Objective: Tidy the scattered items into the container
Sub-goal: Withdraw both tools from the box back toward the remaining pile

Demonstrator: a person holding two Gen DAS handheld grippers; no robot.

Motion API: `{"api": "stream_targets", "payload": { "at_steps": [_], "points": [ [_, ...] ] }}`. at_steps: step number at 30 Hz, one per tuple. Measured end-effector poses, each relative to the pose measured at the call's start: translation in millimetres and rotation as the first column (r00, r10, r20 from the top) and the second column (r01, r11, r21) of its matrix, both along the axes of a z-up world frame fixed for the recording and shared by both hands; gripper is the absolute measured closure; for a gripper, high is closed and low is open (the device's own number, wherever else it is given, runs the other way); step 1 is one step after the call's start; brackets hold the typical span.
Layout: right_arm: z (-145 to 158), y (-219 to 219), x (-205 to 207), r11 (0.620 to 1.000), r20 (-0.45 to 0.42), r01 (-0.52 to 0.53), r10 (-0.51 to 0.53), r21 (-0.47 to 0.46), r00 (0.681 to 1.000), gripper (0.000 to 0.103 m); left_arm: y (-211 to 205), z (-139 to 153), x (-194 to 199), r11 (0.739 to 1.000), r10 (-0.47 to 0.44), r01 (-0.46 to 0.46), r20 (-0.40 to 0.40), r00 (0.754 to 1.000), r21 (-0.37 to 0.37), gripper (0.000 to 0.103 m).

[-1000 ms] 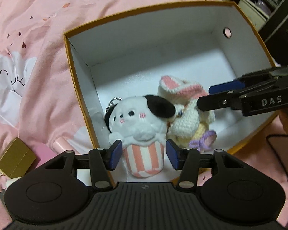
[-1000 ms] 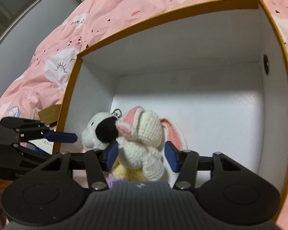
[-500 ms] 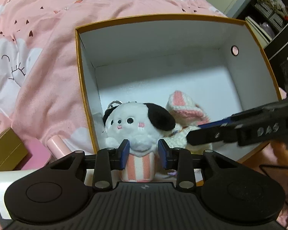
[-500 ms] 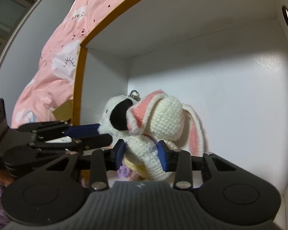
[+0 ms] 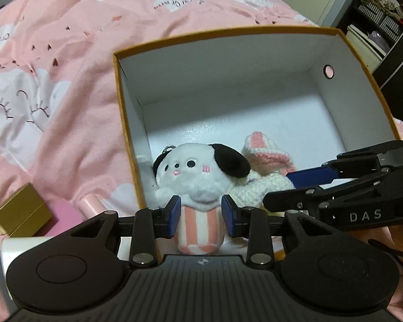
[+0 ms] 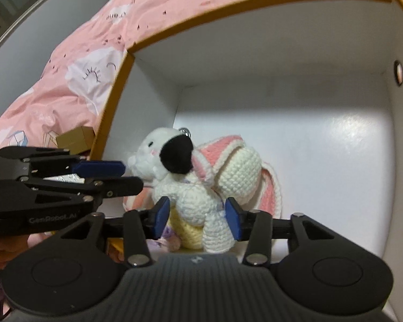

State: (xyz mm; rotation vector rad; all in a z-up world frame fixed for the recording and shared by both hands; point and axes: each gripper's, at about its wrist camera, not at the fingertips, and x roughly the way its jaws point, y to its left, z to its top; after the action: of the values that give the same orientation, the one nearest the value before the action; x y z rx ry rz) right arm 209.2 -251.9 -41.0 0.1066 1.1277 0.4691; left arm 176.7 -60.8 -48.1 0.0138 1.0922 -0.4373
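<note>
Nearest in the left wrist view, the left tool (image 5: 200,219) has its blue pads on either side of the pink-striped cup base of a plush dog (image 5: 198,177). Its jaws are opening, and the pads stand just off the fabric rather than pressing it. The dog, white with a black ear and a metal key ring, sits inside the box (image 5: 357,64) against its left wall.

In the right wrist view, the right tool (image 6: 198,221) straddles the lower body of a crocheted rabbit (image 6: 215,185). Its jaws are also opening, at a middling width, with a slim gap showing beside each pad. The rabbit, cream with pink-lined ears, leans against the dog's right side, both near the front left corner of the box floor.

The box is white inside with an orange rim, and a small round hole pierces its right wall. It rests on a bed under a pink quilt (image 5: 67,53) printed with white clouds.

Outside the box, to its left on the quilt, lie a small gold box (image 5: 21,209) and a pale pink tube (image 5: 90,204).

Farther off at the right stands a dark shelf (image 5: 384,18) of folded things.
</note>
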Motion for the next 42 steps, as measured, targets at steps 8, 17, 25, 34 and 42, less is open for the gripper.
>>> {"api": "stream_targets", "payload": {
  "at_steps": [8,17,25,34,42],
  "points": [
    [42,14,-42,1.0,0.27,0.009,-0.009,0.0,0.963,0.026,46,47,-30,0.989,0.147,-0.144,0.107,0.983,-0.034,0.052],
    [60,44,-84,0.986,0.394,-0.102,0.042,0.133,0.918,0.025,108,75,-81,0.937,0.332,-0.347,0.198,0.922,0.046,0.047],
    [38,81,-110,0.977,0.311,-0.145,0.091,0.157,0.946,0.022,129,54,-121,0.92,0.357,-0.376,0.162,0.92,0.111,0.042],
    [-20,106,-111,0.98,0.061,-0.174,0.168,0.102,0.984,0.043,131,12,-139,0.931,0.347,-0.349,0.044,0.937,0.106,0.042],
    [-48,115,-100,0.981,-0.06,-0.171,0.178,0.095,0.982,0.052,124,-14,-130,0.937,0.337,-0.334,-0.019,0.941,0.101,0.037]
  ]
}}
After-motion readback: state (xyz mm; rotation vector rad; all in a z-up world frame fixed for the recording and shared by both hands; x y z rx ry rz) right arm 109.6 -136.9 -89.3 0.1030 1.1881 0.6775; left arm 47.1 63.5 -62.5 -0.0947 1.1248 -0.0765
